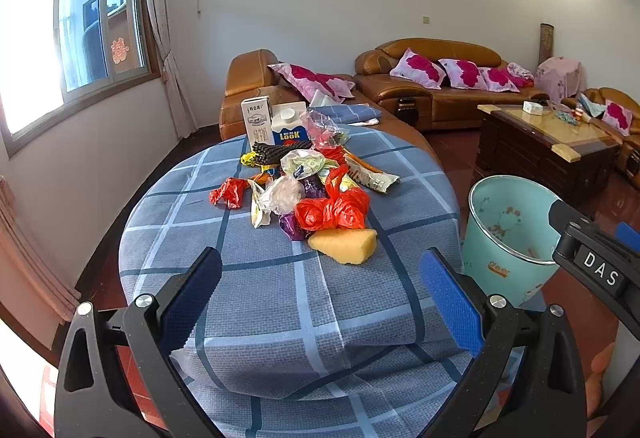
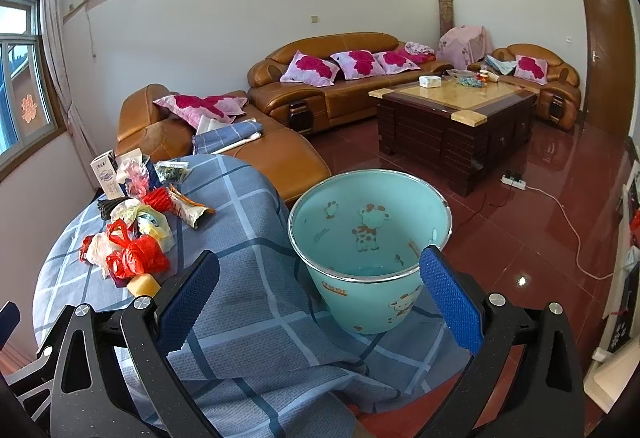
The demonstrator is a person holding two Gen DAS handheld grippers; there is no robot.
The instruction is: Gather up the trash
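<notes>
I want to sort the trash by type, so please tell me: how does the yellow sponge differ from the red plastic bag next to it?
The yellow sponge is a solid wedge with smooth faces; the red plastic bag is crumpled, shiny film with knotted handles. The sponge lies nearest the left gripper, at the edge of the pile; the bag sits just behind it, amid other wrappers. Both rest on the checked tablecloth, ungrasped.

The lower part of the pale green cartoon-printed plastic bin (image 1: 502, 238) was hidden behind the edge of the blue checked tablecloth (image 1: 280, 298) in the left wrist view. A purple foil wrapper (image 1: 291, 228) lay mostly buried under the red plastic bags (image 1: 334, 210). The small items on the far wooden coffee table (image 2: 460, 98) were too small to tell. The bin's floor was hidden by its own front wall.
</notes>
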